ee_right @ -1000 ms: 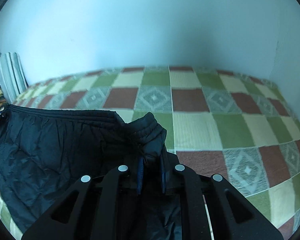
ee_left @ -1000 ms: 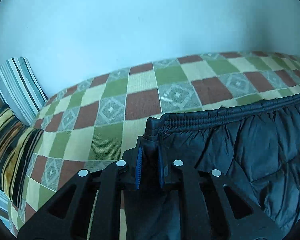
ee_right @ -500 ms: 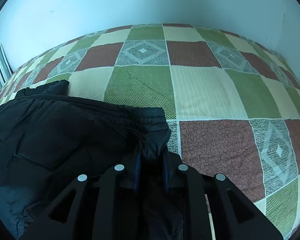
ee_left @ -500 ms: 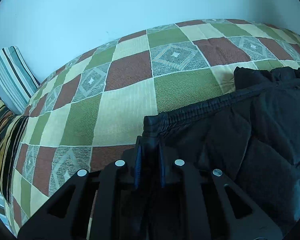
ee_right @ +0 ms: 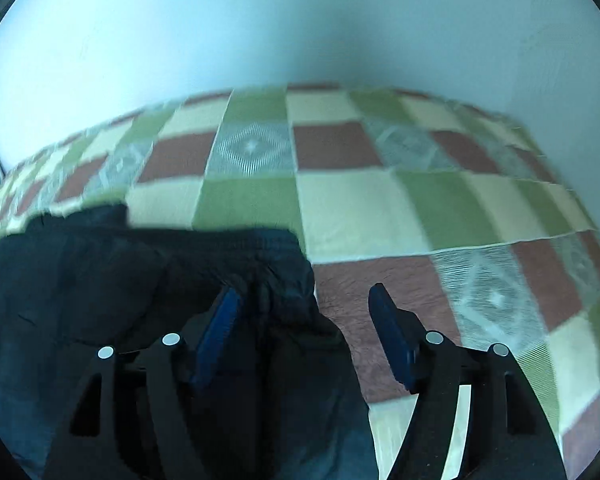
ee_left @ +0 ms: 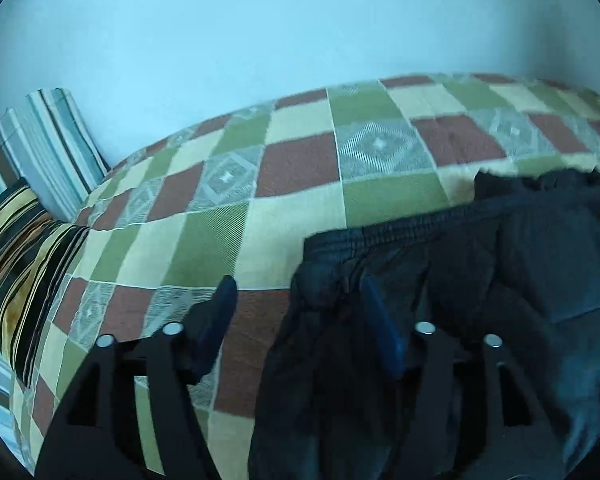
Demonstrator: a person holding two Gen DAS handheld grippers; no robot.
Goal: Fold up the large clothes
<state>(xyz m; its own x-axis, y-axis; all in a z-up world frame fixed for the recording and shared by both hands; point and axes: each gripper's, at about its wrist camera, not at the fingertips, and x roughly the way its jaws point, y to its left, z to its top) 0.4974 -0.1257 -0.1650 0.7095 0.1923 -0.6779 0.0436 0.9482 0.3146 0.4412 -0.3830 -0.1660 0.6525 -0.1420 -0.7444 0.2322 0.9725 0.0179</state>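
Black padded garment (ee_left: 480, 264) edge lies between both spread grippers on checked bedspread (ee_left: 204, 216).

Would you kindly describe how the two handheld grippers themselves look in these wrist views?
Both the left gripper and the right gripper look alike: matte black linkage arms with triangular cut-outs, round silver pivot pins, and two flat fingers faced with ribbed blue pads. No cables, markings or sleeves are visible.
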